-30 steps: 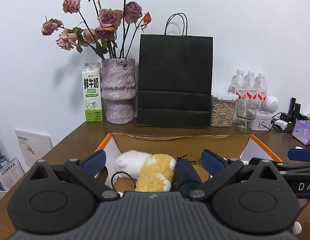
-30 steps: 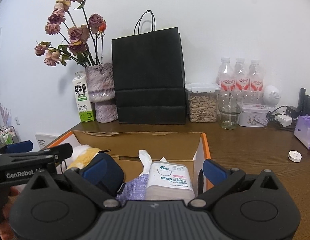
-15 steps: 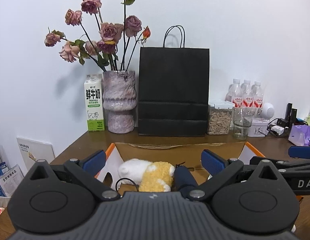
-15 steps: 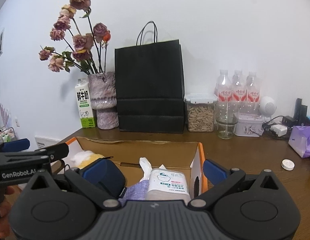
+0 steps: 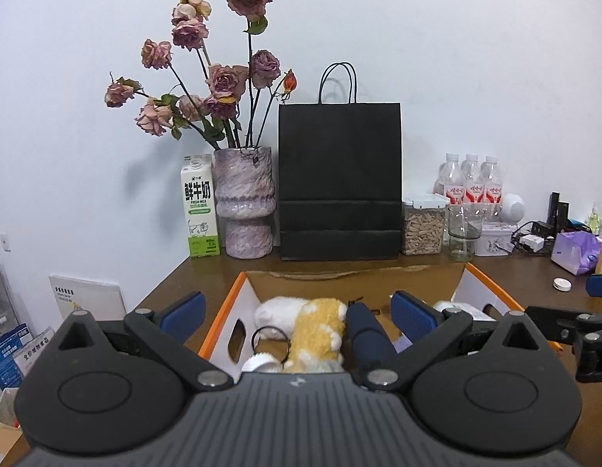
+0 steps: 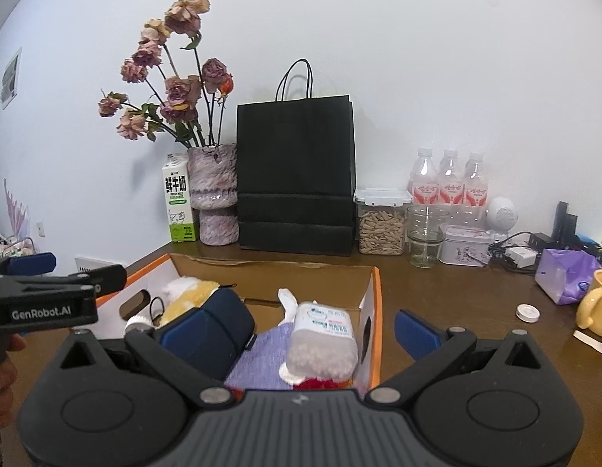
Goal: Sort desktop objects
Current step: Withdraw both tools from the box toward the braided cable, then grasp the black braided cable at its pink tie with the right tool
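An open cardboard box with orange edges [image 5: 491, 286] [image 6: 375, 295] sits on the brown desk. It holds a white and yellow plush toy [image 5: 312, 327] [image 6: 192, 292], a dark blue pouch [image 5: 365, 334] [image 6: 219, 327], a purple cloth [image 6: 262, 354] and a white tissue pack [image 6: 324, 334]. My left gripper [image 5: 297, 311] is open and empty above the box's left half. My right gripper [image 6: 301, 329] is open and empty above the box's right half. The left gripper also shows at the left of the right wrist view [image 6: 52, 292].
At the back stand a milk carton [image 5: 200, 206], a vase of dried roses [image 5: 244, 202], a black paper bag [image 5: 340, 183], a seed jar [image 5: 423, 225], a glass [image 5: 462, 233] and water bottles [image 5: 472, 183]. A purple pack [image 6: 565, 276], yellow mug [image 6: 596, 305] and white cap [image 6: 527, 313] lie right.
Both grippers have drawn back and up from the box, so more of the desk and wall shows. Both stay open and empty.
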Motion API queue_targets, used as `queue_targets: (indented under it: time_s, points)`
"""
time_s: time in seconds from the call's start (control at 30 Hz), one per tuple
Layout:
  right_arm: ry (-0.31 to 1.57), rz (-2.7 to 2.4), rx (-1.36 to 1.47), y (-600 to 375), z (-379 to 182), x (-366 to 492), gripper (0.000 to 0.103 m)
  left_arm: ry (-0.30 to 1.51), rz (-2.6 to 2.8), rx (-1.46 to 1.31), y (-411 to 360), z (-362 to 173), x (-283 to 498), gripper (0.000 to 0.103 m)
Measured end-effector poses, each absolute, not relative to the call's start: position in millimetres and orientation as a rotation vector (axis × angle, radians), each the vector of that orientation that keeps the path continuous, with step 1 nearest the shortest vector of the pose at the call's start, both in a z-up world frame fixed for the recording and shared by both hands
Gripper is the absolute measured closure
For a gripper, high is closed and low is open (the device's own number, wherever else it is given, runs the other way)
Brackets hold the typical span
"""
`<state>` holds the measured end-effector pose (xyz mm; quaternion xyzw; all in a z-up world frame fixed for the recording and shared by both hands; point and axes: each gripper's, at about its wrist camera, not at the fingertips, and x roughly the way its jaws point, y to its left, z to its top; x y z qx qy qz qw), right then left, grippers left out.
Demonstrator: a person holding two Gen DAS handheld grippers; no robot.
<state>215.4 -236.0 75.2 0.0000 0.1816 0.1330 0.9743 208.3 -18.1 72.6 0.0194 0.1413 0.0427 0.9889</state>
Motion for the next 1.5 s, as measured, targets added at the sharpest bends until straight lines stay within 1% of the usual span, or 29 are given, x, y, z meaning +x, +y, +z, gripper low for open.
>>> queue_targets:
  time_s: [0.2, 0.43, 0.77, 1.03, 1.2, 1.5]
  points:
    - [0.381, 0.266, -0.011, -240, 68, 185, 0.0, 0.309, 0.086, 0.052, -13, 64, 181, 0.0]
    - [0.437, 0.285, -0.042, -234, 45, 156, 0.0, 0.361, 0.079, 0.068, -4, 43, 151, 0.0]
    - [0.524, 0.429, -0.116, -185, 11, 121, 0.0, 0.421, 0.115, 0.051, 23, 13, 104, 0.0]
    - [0.572, 0.489, -0.155, -146, 1, 117, 0.0, 0.448, 0.128, 0.032, 48, -1, 87, 0.0]
    - [0.624, 0.472, -0.156, -133, -9, 123, 0.0, 0.462, 0.114, 0.029, 58, -6, 86, 0.0]
    - [0.664, 0.428, -0.154, -121, -17, 133, 0.0, 0.485, 0.086, 0.014, 67, -16, 88, 0.0]
